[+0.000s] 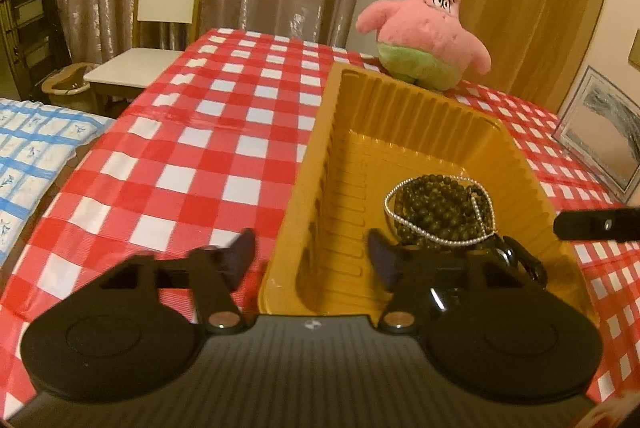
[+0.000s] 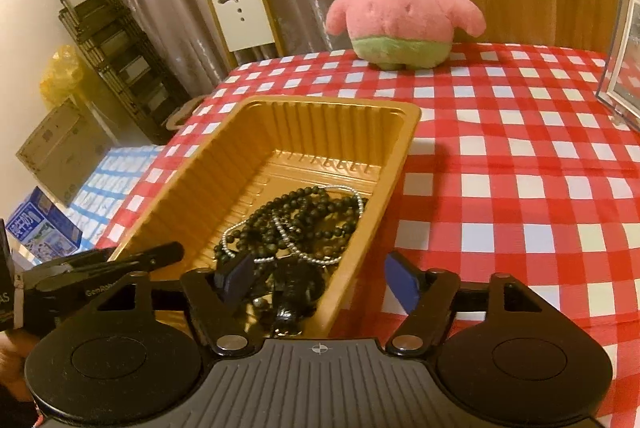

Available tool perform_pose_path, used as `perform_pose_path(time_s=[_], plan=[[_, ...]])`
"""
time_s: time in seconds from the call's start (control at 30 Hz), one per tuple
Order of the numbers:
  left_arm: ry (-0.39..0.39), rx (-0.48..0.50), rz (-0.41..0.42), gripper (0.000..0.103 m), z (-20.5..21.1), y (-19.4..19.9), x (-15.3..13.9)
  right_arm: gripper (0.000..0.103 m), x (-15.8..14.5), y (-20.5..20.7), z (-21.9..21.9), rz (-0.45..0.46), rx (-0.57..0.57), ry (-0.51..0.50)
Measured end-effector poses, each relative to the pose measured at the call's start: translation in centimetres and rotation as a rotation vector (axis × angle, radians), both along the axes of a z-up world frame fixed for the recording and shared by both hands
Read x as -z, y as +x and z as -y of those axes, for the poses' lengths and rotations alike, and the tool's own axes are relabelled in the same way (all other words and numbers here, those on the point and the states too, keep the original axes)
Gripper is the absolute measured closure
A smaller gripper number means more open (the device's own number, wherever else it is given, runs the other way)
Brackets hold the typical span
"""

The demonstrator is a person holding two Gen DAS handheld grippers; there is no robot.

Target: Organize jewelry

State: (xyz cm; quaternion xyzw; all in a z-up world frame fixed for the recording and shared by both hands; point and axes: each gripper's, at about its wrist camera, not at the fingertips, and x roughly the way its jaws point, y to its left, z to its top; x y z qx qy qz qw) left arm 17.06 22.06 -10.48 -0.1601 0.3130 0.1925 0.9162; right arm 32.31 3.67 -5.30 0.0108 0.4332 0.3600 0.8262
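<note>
A gold plastic tray point(image 1: 320, 132) stands on the red checked tablecloth; it also shows in the right wrist view point(image 2: 224, 156). In it lies a heap of dark bead strands point(image 1: 436, 208) with a thin silver bead chain point(image 1: 440, 238) over them, seen too in the right wrist view point(image 2: 304, 220), and a black glossy item at the near end. My left gripper point(image 1: 312, 256) is open and empty, straddling the tray's near left wall. My right gripper point(image 2: 320, 276) is open and empty, straddling the tray's near right wall. The right gripper's finger point(image 1: 592, 224) shows at the left view's edge.
A pink starfish plush point(image 2: 400, 4) stands at the table's far edge behind the tray. A framed picture point(image 2: 624, 56) stands at the right. A white chair point(image 1: 160, 12) and a blue checked surface point(image 1: 32, 148) lie off the table's left side.
</note>
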Motion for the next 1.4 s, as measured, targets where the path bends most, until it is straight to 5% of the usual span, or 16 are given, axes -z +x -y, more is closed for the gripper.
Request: perform_pose_path(time_s=[0.33, 0.5, 0.67, 0.97, 1.4], plan=[[0.089, -0.045, -0.032, 0.035, 1.2, -3.5, -4.1, 0.028, -1.2, -4.4, 0.7, 0.132, 0.054, -0.097], [0.150, -0.026, -0.093, 0.034, 4.2, -5.0, -6.6, 0.028, -1.9, -5.7, 2.6, 0.068, 0.067, -0.092], [0.121, -0.021, -0.169, 0.033, 7.0, -5.8, -7.7, 0.028, -2.8, -7.7, 4.7, 0.028, 0.070, -0.098], [0.091, 0.119, -0.227, 0.033, 11.5, -7.6, -9.3, 0.028, -5.0, -12.3, 7.5, -0.035, 0.137, -0.084], [0.118, 0.307, -0.208, 0.033, 13.0, -14.3, -11.1, 0.028, -7.8, -22.6, 7.5, -0.055, 0.297, -0.090]])
